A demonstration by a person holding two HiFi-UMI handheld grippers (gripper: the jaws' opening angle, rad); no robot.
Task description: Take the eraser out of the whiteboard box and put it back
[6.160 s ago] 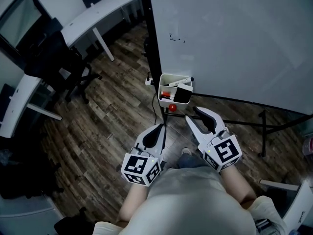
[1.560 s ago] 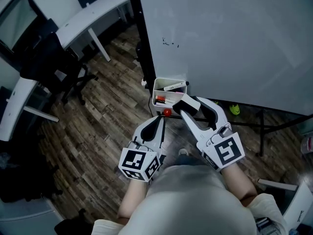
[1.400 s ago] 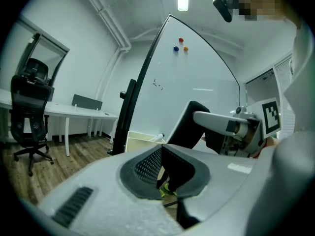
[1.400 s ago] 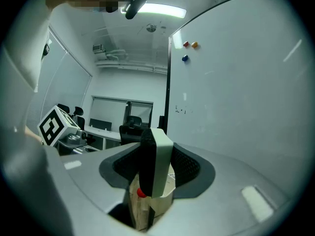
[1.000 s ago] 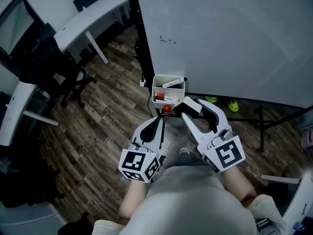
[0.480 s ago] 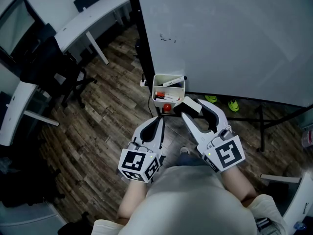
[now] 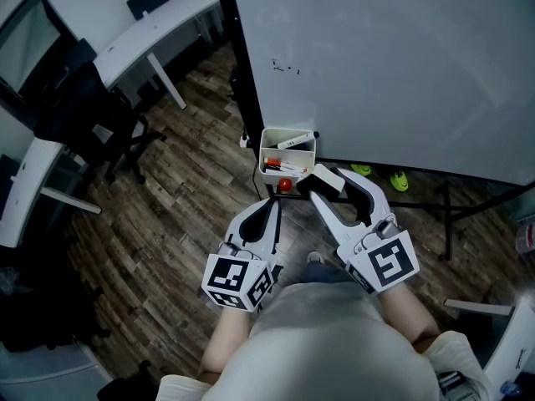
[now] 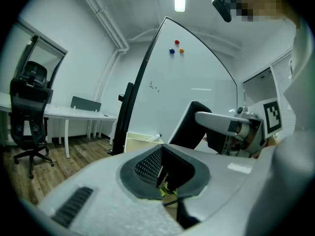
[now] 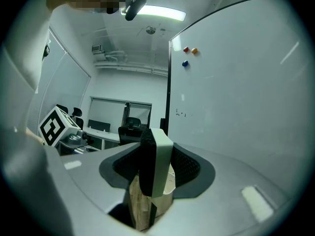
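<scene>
A white whiteboard box (image 7: 288,152) hangs at the lower left corner of the whiteboard (image 7: 393,65), with a marker (image 7: 292,141) and red-tipped pens inside. My right gripper (image 7: 328,184) is shut on the eraser (image 7: 325,180), white-backed with black felt, just below and right of the box. In the right gripper view the eraser (image 9: 161,161) stands upright between the pads of my right gripper (image 9: 155,167), with the box (image 9: 170,183) behind it. My left gripper (image 7: 269,212) hangs shut and empty below the box; its own view shows the left gripper (image 8: 162,168) and the box (image 8: 140,141) ahead.
A red round piece (image 7: 285,185) sits under the box. The whiteboard's black frame post (image 7: 242,82) runs down to a black stand rail (image 7: 418,199). Two green objects (image 7: 399,180) lie on the wood floor. A black office chair (image 7: 84,98) and white desk (image 7: 159,23) stand left.
Six seconds ago my right gripper was open and empty, with the eraser in the box. It now holds the eraser outside the box. Over the last second nothing has moved.
</scene>
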